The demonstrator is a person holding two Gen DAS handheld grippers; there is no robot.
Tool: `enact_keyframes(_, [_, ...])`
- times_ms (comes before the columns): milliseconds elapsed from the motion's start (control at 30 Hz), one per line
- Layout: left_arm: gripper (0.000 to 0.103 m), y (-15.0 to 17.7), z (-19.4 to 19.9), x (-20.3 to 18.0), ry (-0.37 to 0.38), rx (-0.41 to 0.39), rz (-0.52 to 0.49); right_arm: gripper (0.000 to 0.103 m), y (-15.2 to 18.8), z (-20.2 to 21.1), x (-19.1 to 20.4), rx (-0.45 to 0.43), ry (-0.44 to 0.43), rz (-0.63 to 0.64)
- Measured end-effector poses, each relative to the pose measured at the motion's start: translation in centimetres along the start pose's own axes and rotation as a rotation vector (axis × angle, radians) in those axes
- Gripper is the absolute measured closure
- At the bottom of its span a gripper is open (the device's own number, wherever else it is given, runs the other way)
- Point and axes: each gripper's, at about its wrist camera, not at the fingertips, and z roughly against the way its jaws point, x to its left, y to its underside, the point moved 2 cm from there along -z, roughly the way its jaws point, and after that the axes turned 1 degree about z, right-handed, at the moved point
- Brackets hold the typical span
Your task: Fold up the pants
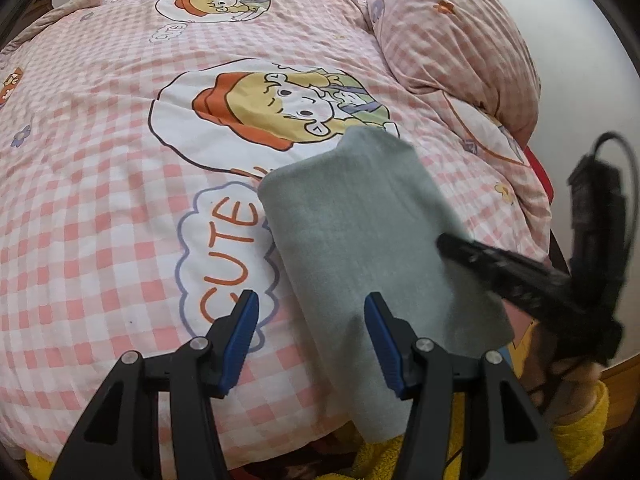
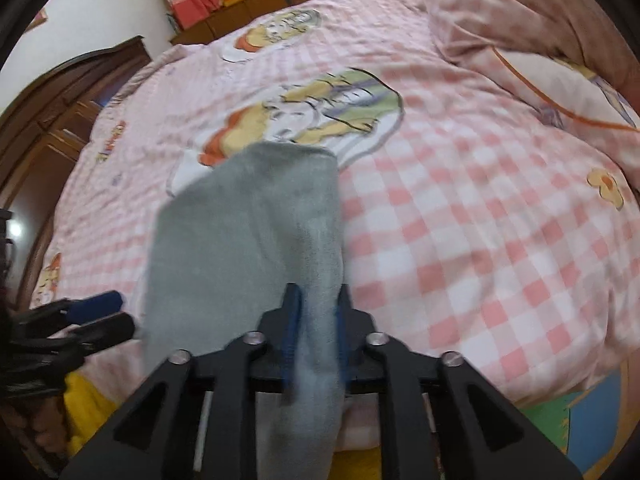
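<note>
The grey pants (image 1: 360, 240) lie folded into a long strip on the pink checked bedspread (image 1: 100, 200), running from the cartoon print toward the near edge of the bed. My left gripper (image 1: 312, 316) is open above the strip's near left edge, with one blue pad over the cloth and the other over the bedspread. My right gripper (image 2: 316, 312) is shut on the near right edge of the grey pants (image 2: 248, 232), cloth bunched between its blue pads. In the left wrist view the right gripper (image 1: 444, 246) reaches in from the right onto the cloth.
A pink checked pillow (image 1: 460, 40) rests at the far right of the bed. A wooden headboard or shelf (image 2: 248, 4) runs along the far side, and a wooden wardrobe (image 2: 48, 120) stands to the left. A yellow fleece sleeve (image 1: 580, 428) is near the bed's front edge.
</note>
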Motion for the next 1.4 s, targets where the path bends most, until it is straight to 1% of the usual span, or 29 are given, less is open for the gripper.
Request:
enact_keyframes(100, [0.045,-0.4,0.2,-0.4,-0.003,-0.022,-0.006,0.074,0.0,0.6,-0.8,0.011,0.008,-0.055])
enact_keyframes(200, [0.046,-1.1,0.5,-1.2,0.000,-0.066,-0.032,0.074,-0.2,2.6,-0.2,-0.029,0.086,-0.053])
enact_keyframes(233, [0.046,-1.4,0.5,-1.6,0.005,-0.083,-0.047,0.074,-0.2,3.1,0.0,-0.044,0.098,-0.050])
enact_keyframes(267, [0.048,-1.8,0.4,-2.0,0.010,-0.101,-0.063,0.074,-0.2,3.8,0.4,-0.068,0.104,-0.048])
enact_keyframes(300, [0.056,-2.1,0.2,-2.3,0.012,-0.114,-0.076,0.074,0.0,4.4,0.7,-0.091,0.086,-0.047])
enact_keyframes(367, [0.066,-3.0,-0.5,-2.8,0.018,-0.131,-0.103,0.075,0.2,4.9,1.2,-0.107,0.019,-0.051])
enact_keyframes(400, [0.067,-3.4,-1.0,-2.8,0.020,-0.131,-0.109,0.075,0.4,4.8,1.5,-0.104,-0.028,-0.051])
enact_keyframes(433, [0.067,-3.8,-1.6,-2.9,0.022,-0.127,-0.110,0.077,0.5,4.4,1.7,-0.097,-0.046,-0.042])
enact_keyframes(467, [0.068,-4.1,-2.1,-2.8,0.024,-0.123,-0.108,0.078,0.6,4.0,1.9,-0.088,-0.046,-0.032])
enact_keyframes(567, [0.070,-4.7,-4.3,-2.5,0.020,-0.090,-0.089,0.083,1.1,1.6,1.7,-0.041,0.011,-0.008])
enact_keyframes(633, [0.073,-4.9,-5.9,-2.1,0.013,-0.062,-0.087,0.087,1.4,0.4,1.0,-0.025,0.041,-0.006])
enact_keyframes(700, [0.082,-4.8,-7.0,-1.9,-0.004,-0.048,-0.094,0.087,1.5,-0.3,0.2,-0.022,0.023,-0.023])
enact_keyframes(733, [0.082,-4.8,-7.3,-1.9,-0.009,-0.053,-0.099,0.087,1.5,-0.4,-0.1,-0.021,0.008,-0.040])
enact_keyframes(833, [0.082,-4.6,-7.3,-1.9,-0.009,-0.059,-0.108,0.087,1.4,-0.3,-0.1,-0.014,0.007,-0.026])
enact_keyframes(933, [0.081,-4.5,-6.4,-2.0,-0.001,-0.041,-0.099,0.087,1.2,0.6,0.4,-0.010,0.019,-0.013])
enact_keyframes(1033, [0.070,-3.6,-4.4,-2.3,0.021,-0.030,-0.080,0.086,1.3,2.6,1.4,-0.026,0.018,0.020])
enact_keyframes(1100, [0.062,-2.6,-3.4,-2.4,0.033,-0.018,-0.068,0.086,1.8,3.5,1.9,-0.021,0.005,0.041])
enact_keyframes(1167, [0.059,-1.3,-2.5,-2.4,0.043,0.003,-0.051,0.086,2.4,4.1,2.2,-0.010,-0.006,0.055])
enact_keyframes(1267, [0.058,0.7,-1.7,-2.7,0.043,0.030,-0.055,0.086,3.6,4.3,2.3,0.006,0.009,0.080])
enact_keyframes(1400, [0.050,2.8,-2.6,-2.7,0.018,0.067,-0.066,0.086,4.8,2.6,1.0,0.059,0.030,0.053])
